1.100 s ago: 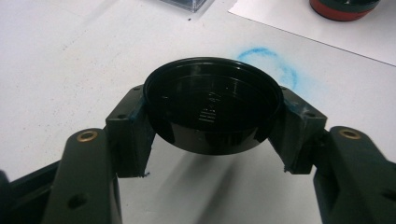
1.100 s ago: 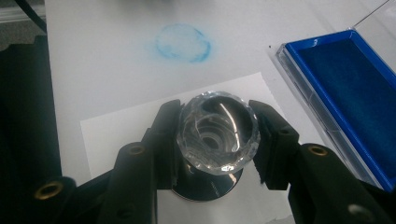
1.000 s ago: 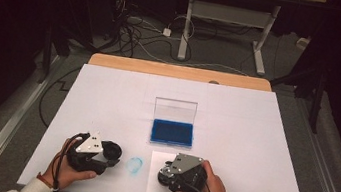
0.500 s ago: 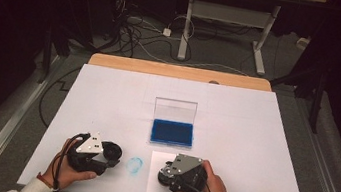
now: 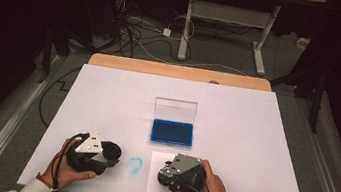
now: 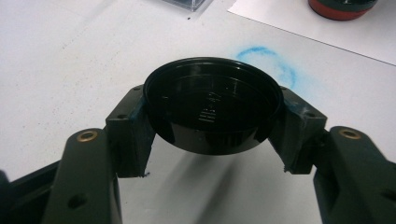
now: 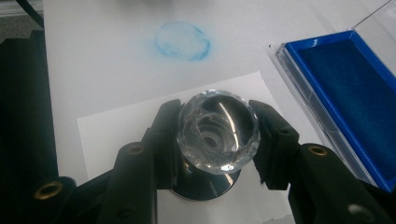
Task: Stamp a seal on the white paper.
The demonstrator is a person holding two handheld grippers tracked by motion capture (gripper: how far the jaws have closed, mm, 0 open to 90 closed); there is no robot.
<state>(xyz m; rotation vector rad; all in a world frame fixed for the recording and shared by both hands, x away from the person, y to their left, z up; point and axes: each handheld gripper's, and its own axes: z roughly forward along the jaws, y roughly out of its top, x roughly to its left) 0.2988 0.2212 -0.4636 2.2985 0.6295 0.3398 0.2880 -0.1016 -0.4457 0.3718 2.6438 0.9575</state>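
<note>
1. Evidently the work is a stamping job: the right gripper is pinching a stamp by its clear faceted knob, both pads pressing on its sides, while the stamp's dark round base is sitting on a sheet of paper at the near edge of the table.
2. Meanwhile the left gripper is clamping a black round cap, its open side facing up and its jaws squeezing the rim from both sides just above the tabletop; I am taking it for the stamp's cover, already off.
3. Between the two grippers a smudged blue ring is lying on the bare table surface, so ink is reaching the table somewhere; whether it is a test print I cannot tell.
4. Behind the paper, the blue ink pad is sitting in its clear case with the lid standing upright and open, well within reach.
5. Judging by this, the cap removal and pad opening are looking done; a clean print on the paper and recapping are seeming left.
6. Hard to read: the stamp's face is pressing down on the paper, so any ink on it, or any mark beneath it, is staying hidden.
7. From above, both hands are covering the grippers' jaws, and the embossed lettering inside the cap is too faint to make out.
</note>
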